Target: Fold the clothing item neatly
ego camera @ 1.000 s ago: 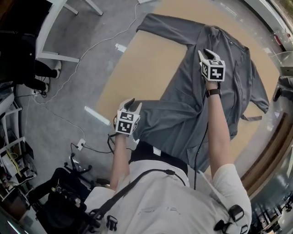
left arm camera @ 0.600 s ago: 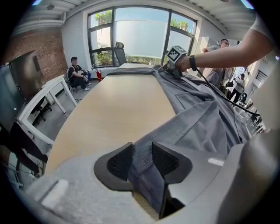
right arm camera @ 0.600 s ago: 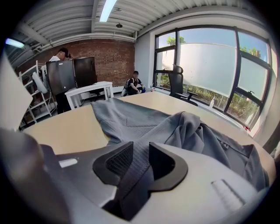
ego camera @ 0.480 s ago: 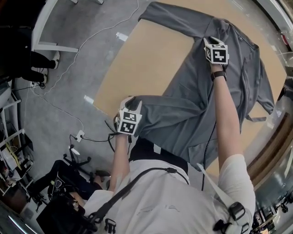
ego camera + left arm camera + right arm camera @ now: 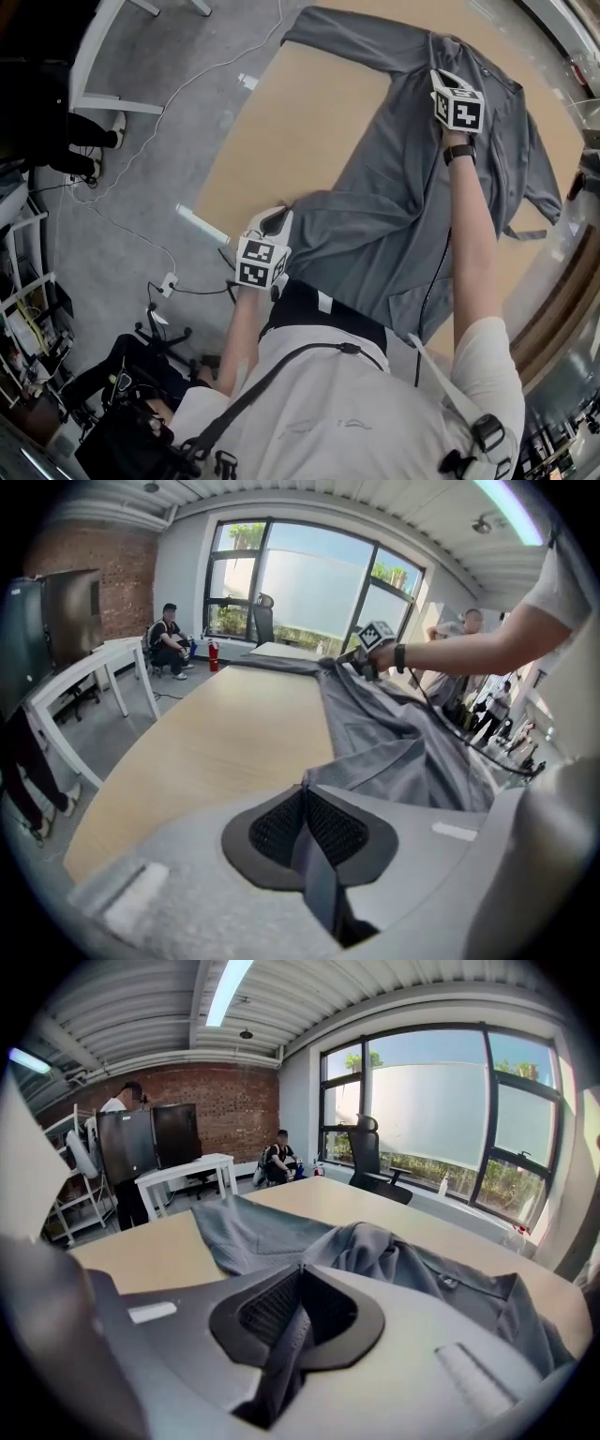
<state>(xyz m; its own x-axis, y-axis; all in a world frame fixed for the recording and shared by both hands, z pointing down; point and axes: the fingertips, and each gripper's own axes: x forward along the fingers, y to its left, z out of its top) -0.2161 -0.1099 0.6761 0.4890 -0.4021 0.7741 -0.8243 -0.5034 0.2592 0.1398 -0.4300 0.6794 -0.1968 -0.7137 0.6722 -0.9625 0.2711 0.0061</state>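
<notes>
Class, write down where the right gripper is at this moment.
In the head view, the right gripper is at upper right, towards the far end of the wooden table. Its jaws have just closed on the grey garment near its collar.

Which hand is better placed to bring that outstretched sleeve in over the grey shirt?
Probably the right. Both grippers have just closed on the grey long-sleeved shirt: the right gripper by the shoulder, where the outstretched sleeve starts; the left gripper at the hem corner, far from it.
</notes>
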